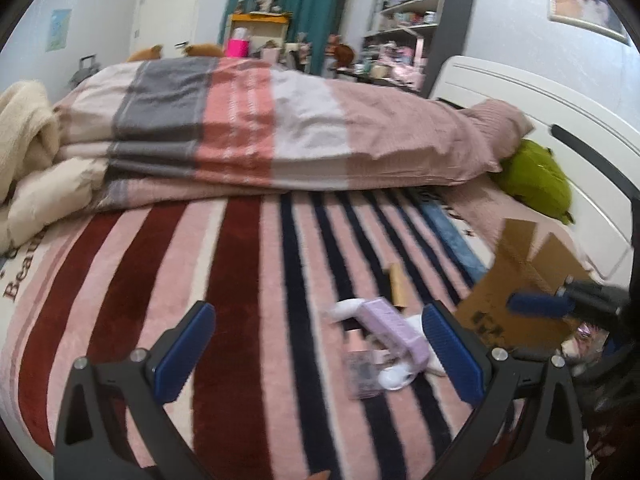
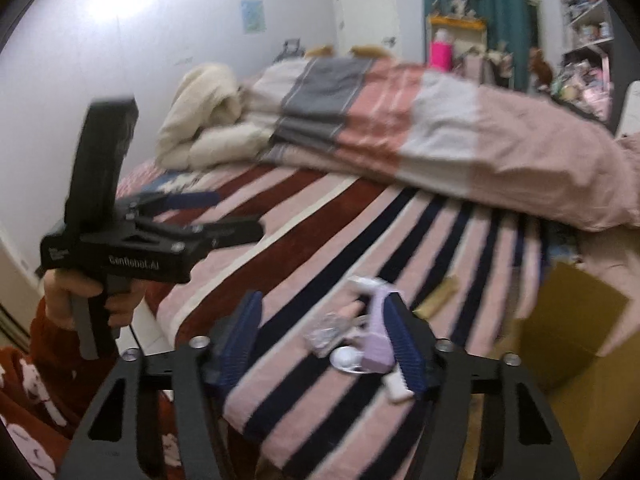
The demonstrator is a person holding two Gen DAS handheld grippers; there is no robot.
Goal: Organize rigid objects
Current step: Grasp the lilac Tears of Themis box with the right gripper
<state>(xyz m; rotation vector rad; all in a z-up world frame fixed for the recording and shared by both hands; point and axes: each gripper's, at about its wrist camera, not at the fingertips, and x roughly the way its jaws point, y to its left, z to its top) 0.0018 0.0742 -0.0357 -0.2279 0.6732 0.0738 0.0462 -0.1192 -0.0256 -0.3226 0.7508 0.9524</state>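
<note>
A small pile of rigid items lies on the striped blanket [image 1: 248,280]: a lilac box [image 1: 394,330], a clear plastic packet [image 1: 362,372], a white round piece [image 1: 394,378] and a tan stick [image 1: 398,284]. My left gripper [image 1: 320,354] is open and empty above the blanket, the pile by its right finger. My right gripper [image 2: 328,344] is open and empty just above the same pile, with the lilac box [image 2: 378,340], the packet [image 2: 326,334] and the white round piece [image 2: 348,358] between its fingers. The left gripper [image 2: 208,212] also shows in the right wrist view, open.
An open cardboard box [image 1: 520,280] stands at the bed's right side, also in the right wrist view [image 2: 572,324]. A folded quilt [image 1: 260,128] and cream blanket [image 1: 24,128] lie across the far bed. A green plush [image 1: 536,178] leans on the white headboard [image 1: 520,96].
</note>
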